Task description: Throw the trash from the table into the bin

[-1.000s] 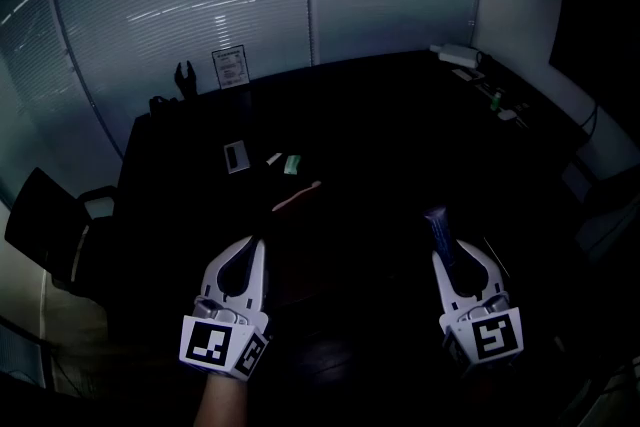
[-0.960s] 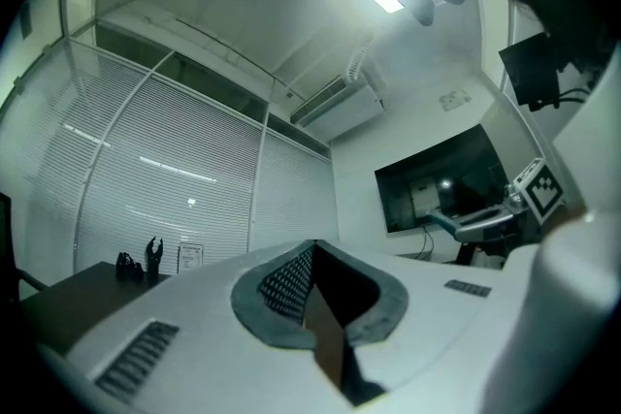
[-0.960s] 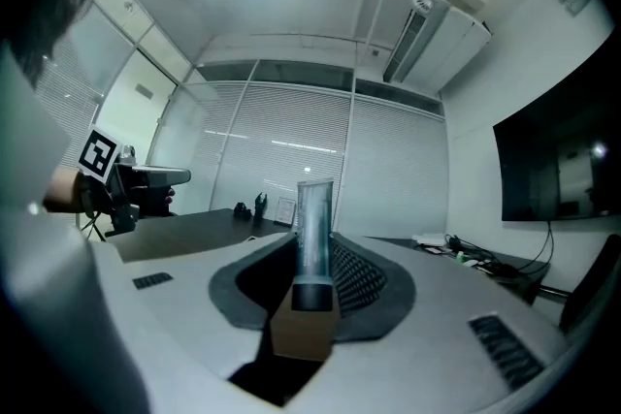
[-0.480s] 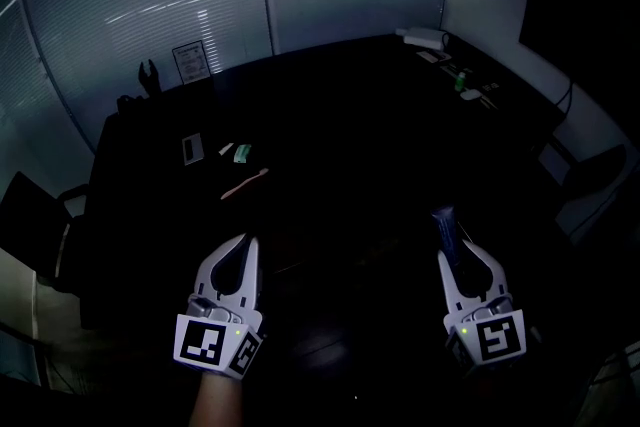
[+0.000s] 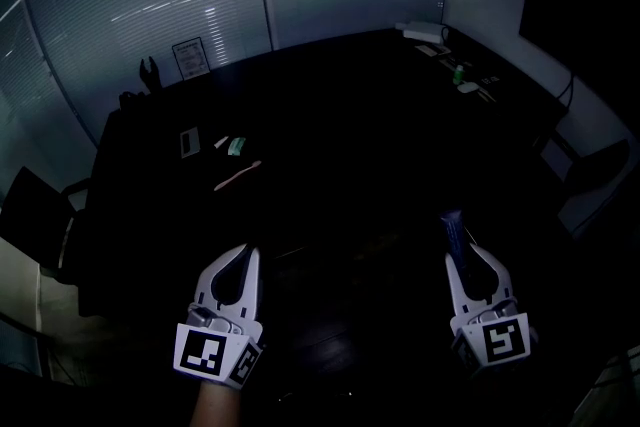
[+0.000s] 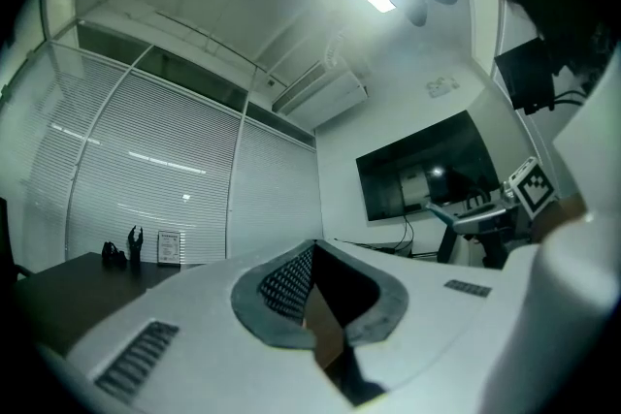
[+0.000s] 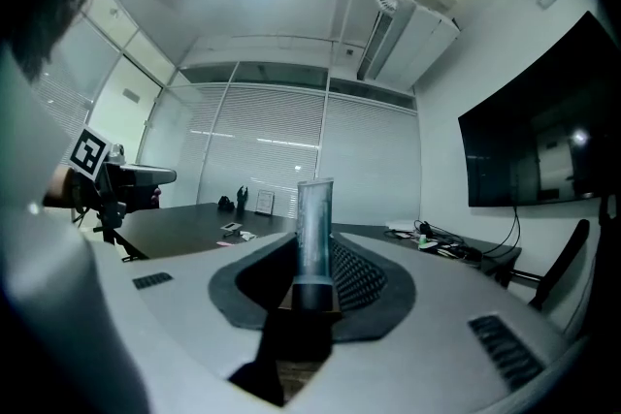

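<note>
Head view, set against its two earlier pictures: the worktop has slid toward the upper left of the frame and looks further off, and both tongs sit lower, near the bottom edge. I read this as the person stepping back from the worktop with one piece of trash, so the carry to the bin seems under way. No bin shows in any view, so I cannot judge how far it is.

The right tongs, at lower right, are closed partway on a tube, which sticks out beyond the tips. The grip looks the same in all three head pictures. The left tongs, at lower left, are closed with nothing held.

More things still lie on the worktop at upper left: a pink stick, a green packet and a white card. In my judgement the task is far from done.

Right gripper view gives what the head view does not. The tube stands upright between the two pads, with the dark cap end down and the pale body above. The leftover things show there very small, left of centre. Left gripper view shows its own pads together and no trash, only the right tongs at the right edge, a wall screen and blinds.
</note>
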